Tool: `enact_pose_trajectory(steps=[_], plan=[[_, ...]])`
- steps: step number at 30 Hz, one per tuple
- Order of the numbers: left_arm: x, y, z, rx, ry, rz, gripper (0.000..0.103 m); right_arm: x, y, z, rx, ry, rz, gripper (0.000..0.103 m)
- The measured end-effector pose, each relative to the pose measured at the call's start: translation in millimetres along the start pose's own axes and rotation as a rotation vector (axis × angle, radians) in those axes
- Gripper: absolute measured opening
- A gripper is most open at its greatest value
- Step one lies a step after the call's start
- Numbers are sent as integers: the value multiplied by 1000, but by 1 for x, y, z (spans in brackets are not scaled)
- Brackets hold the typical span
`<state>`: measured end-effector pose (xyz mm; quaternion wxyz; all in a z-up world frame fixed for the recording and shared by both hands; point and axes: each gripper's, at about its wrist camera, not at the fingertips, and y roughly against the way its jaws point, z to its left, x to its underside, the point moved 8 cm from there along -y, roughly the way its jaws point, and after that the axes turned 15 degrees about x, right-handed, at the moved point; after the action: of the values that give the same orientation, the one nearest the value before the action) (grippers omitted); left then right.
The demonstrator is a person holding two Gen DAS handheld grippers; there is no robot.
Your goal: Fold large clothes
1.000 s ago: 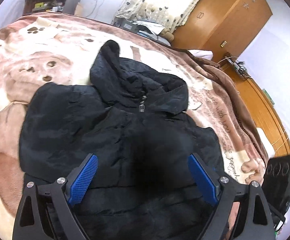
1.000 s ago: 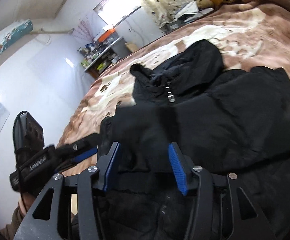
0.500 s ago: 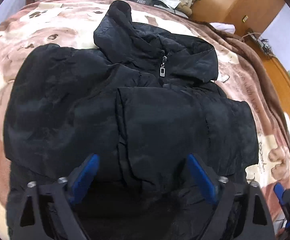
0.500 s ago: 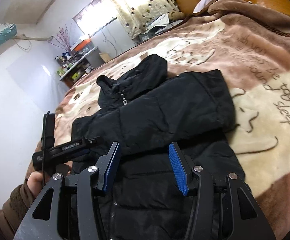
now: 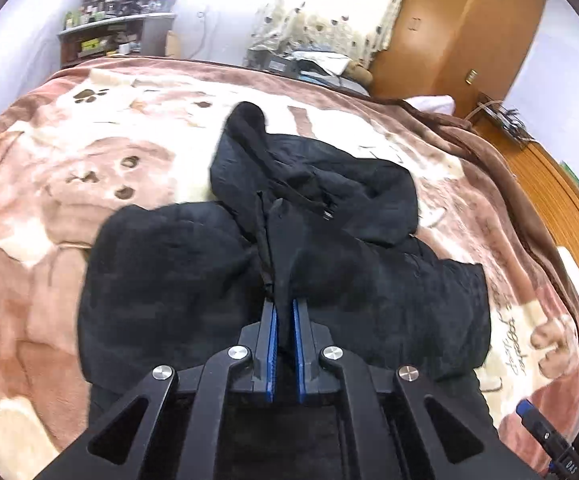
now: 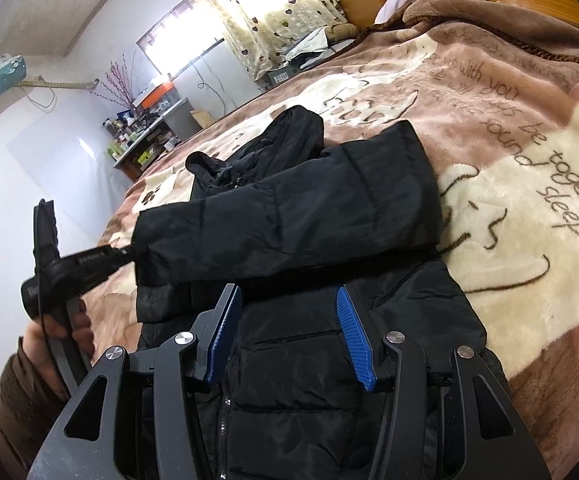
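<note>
**A:** Left wrist view first. Found the left gripper (image 5: 284, 305) with blue pads pressed nearly together, pinching a ridge of the black quilted hooded jacket (image 5: 161, 280).

**B:** Agreed. Saw that ridge running from the pads toward 12 o'clock, with the hood (image 5: 249, 148) beyond it. Rest of the garment spread from 9 to 3 o'clock, flat on the brown-and-cream plush bear-print blanket (image 5: 41, 200).

**A:** Probably best done by carrying the pinch low and level, then laying it down square before letting go. Risked dragging the layers beneath if lifted high.

**B:** Right wrist view next. Found the right gripper (image 6: 287, 290) spread wide, holding nothing, poised over the jacket's zipped front.

**A:** Placed the folded black sleeve (image 6: 289, 220) just past the fingertips at 12 o'clock, lying crosswise over the chest. Cuff end toward 9 o'clock, caught in the left gripper's tips (image 6: 131, 254); shoulder end toward 2 o'clock.

**B:** Could not tell whether the open pads touched the fabric below.

**A:** Judged the right side useful for pinning the body near the sleeve's lower edge, so as to stop slippery fabric from creeping. Hem and lower half apparently not yet folded.
</note>
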<state>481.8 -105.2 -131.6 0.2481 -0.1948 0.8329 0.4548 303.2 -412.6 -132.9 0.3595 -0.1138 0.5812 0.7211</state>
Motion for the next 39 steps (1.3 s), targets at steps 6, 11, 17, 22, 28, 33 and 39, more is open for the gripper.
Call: enact_pose_trajectory(steps=[6, 11, 17, 22, 28, 33, 39], plan=[[22, -8, 45, -85, 88, 31, 8, 0, -11, -2, 26, -1, 15, 51], [32, -23, 52, -131, 32, 58, 12, 3, -18, -4, 70, 25, 23, 51], [34, -25, 56, -157, 17, 93, 67, 4, -13, -7, 92, 14, 24, 51], [38, -7, 58, -123, 38, 86, 68, 4, 7, -6, 105, 25, 3, 51], [58, 37, 51, -86, -31, 122, 69, 16, 37, -20, 130, 39, -1, 51], [95, 86, 54, -57, -48, 150, 80, 41, 54, -49, 194, 47, 32, 51], [158, 127, 77, -70, -14, 235, 81, 73, 68, -81, 257, 41, 77, 59]])
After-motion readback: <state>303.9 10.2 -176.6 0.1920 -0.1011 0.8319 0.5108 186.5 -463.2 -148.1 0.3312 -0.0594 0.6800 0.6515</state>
